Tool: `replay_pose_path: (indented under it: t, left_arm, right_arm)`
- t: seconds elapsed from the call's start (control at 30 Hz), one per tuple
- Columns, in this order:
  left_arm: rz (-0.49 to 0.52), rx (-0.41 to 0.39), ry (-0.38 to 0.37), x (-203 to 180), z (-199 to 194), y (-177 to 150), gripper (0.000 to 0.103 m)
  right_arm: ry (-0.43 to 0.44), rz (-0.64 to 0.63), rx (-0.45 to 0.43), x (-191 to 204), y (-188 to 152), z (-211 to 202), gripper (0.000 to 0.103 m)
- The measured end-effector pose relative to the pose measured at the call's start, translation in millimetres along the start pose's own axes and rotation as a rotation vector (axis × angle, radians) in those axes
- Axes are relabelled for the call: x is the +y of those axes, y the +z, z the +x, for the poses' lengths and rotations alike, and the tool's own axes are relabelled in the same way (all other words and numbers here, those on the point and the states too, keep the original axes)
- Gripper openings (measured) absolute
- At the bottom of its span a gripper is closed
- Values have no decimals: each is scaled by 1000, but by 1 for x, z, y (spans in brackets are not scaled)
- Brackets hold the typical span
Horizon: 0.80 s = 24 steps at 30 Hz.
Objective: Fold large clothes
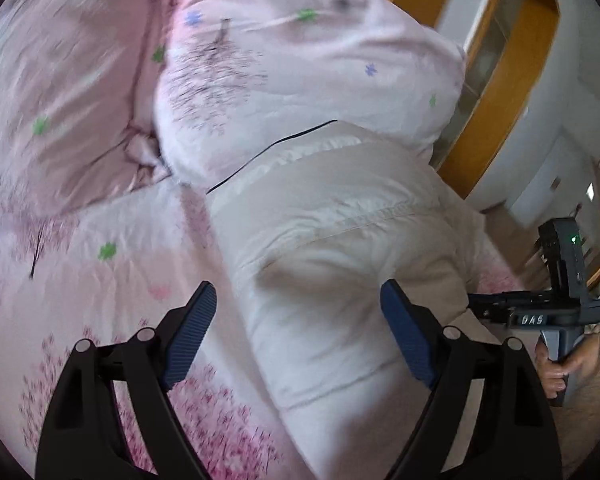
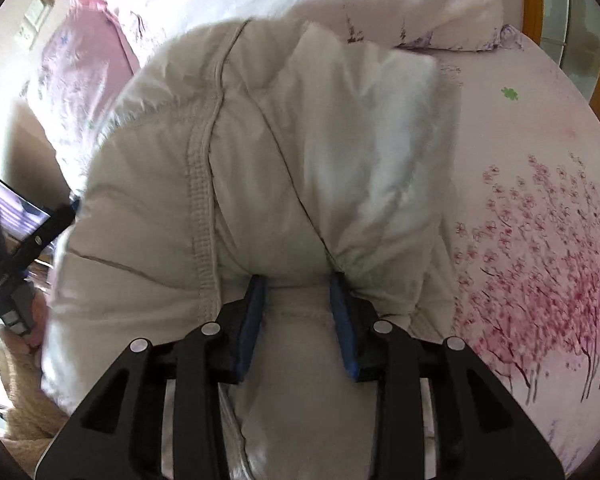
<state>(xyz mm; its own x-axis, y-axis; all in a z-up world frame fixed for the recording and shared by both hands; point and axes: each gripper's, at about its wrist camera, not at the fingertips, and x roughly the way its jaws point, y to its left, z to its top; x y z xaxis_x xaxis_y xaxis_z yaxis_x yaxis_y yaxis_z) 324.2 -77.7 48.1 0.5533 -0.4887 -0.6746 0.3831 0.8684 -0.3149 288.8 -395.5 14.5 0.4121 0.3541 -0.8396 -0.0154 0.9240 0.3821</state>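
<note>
A cream padded jacket (image 1: 332,248) lies bunched on a bed with a pink blossom-print sheet (image 1: 80,280). My left gripper (image 1: 300,308) is open, its blue pads apart above the jacket's near part, holding nothing. My right gripper (image 2: 298,284) is shut on a thick fold of the jacket (image 2: 260,152), which bulges up in front of its blue pads (image 2: 254,312). The right gripper also shows in the left wrist view (image 1: 556,312), at the jacket's right edge, held by a hand.
A pink flowered quilt and pillows (image 1: 280,64) are piled at the head of the bed, just behind the jacket. A wooden bed frame and doorway (image 1: 496,80) stand at the right. The sheet (image 2: 540,220) lies bare right of the jacket.
</note>
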Motion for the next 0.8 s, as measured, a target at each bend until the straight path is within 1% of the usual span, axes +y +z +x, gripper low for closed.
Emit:
replay_pose_path:
  t: [0.03, 0.07, 0.1, 0.13, 0.17, 0.23, 0.3, 0.37, 0.5, 0.57, 0.63, 0.67, 0.8]
  left_arm:
    - [-22, 3, -16, 9, -5, -2, 84]
    - [-38, 12, -31, 17, -7, -3, 85]
    - [-54, 23, -46, 23, -7, -5, 86]
    - [-77, 41, -69, 30, -6, -6, 87]
    - [-99, 57, -95, 35, -4, -7, 87]
    - [-128, 72, -127, 42, -1, -10, 87]
    - [-153, 96, -161, 46, 5, -12, 89]
    - [-178, 125, -197, 47, 13, -13, 89]
    - [-214, 139, -262, 48, 16, -15, 92]
    - [-214, 143, -269, 47, 18, -15, 93]
    - [-208, 149, -274, 44, 22, -14, 95]
    - [-211, 153, -283, 43, 24, -14, 95]
    - [-252, 173, -340, 45, 36, -14, 97]
  right_arm:
    - [24, 27, -10, -5, 1, -7, 37]
    - [74, 69, -44, -12, 2, -20, 51]
    - [103, 96, -76, -19, 2, -30, 60]
    - [125, 126, -114, -26, 3, -41, 72]
    - [133, 150, -145, -34, 3, -49, 74]
    - [146, 184, -152, -51, 6, -54, 81]
    - [196, 242, -131, -69, 4, -52, 83]
    - [224, 281, -98, -76, -3, -47, 83]
    - [264, 322, -53, -95, -6, -30, 83]
    - [291, 344, -29, -101, -5, -20, 84]
    - [301, 350, -13, -95, -8, -13, 85]
    - [313, 353, -5, -97, -8, -9, 86]
    - [369, 349, 15, -94, -3, -1, 87]
